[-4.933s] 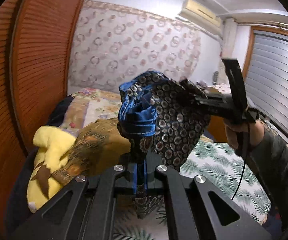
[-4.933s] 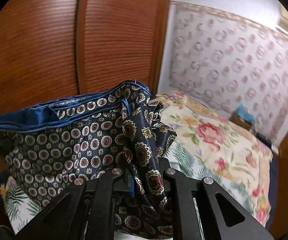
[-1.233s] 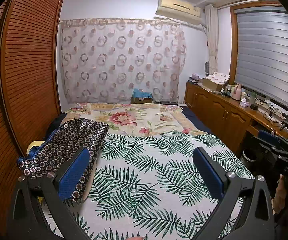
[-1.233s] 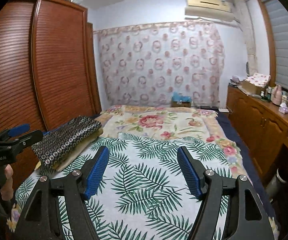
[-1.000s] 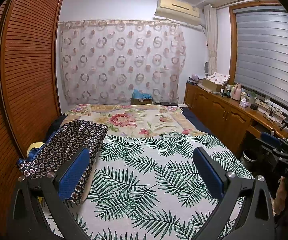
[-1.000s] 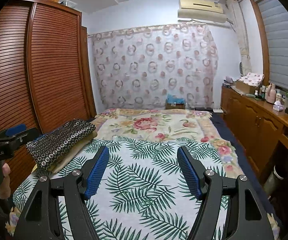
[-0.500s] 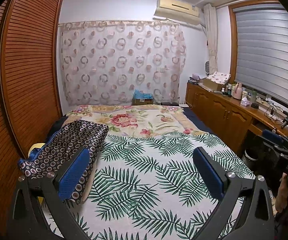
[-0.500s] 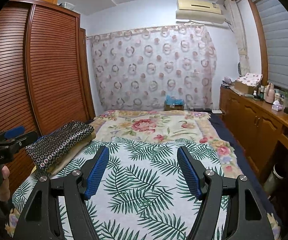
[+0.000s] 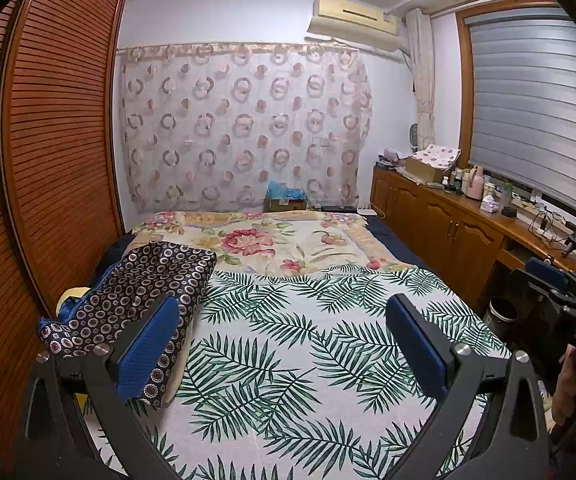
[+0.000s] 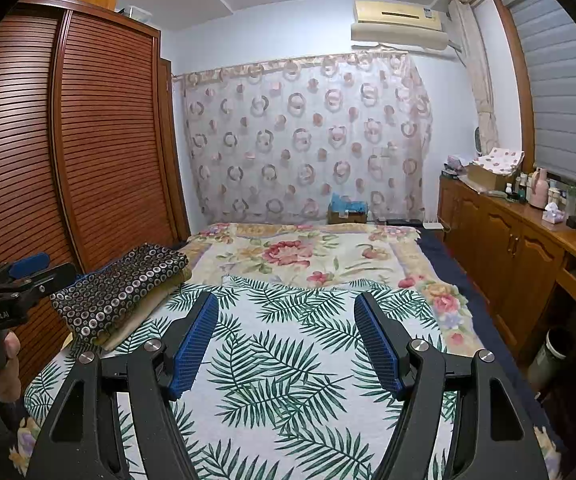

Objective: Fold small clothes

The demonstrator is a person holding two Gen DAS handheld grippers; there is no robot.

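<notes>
At nine o'clock in both wrist views stands the louvred wooden wardrobe [image 9: 59, 152], running along the left side of the bed. At about eight o'clock in the left wrist view lies the folded patterned garment [image 9: 135, 292], navy with ringed dots and a blue edge; it rests on top of a tan folded cloth [image 10: 143, 312] at the bed's left edge, beside the wardrobe. The left gripper [image 9: 281, 344] hangs above the palm-leaf bedspread [image 9: 288, 340] with its blue pads [image 9: 147, 348] spread wide, grasping nothing; its left finger overlaps the garment's near corner in the picture, but whether it touches cannot be told. The right gripper [image 10: 285, 344] is likewise released, its jaws apart over the leaf print, well apart from the garment. At twelve o'clock, beyond a floral blanket [image 10: 308, 252], hangs a circle-print curtain [image 9: 243, 128] with an air conditioner [image 10: 398, 26] above at one o'clock. At three o'clock runs a wooden cabinet [image 10: 516, 248] crowded with bottles, under a grey window blind [image 9: 528, 112].
</notes>
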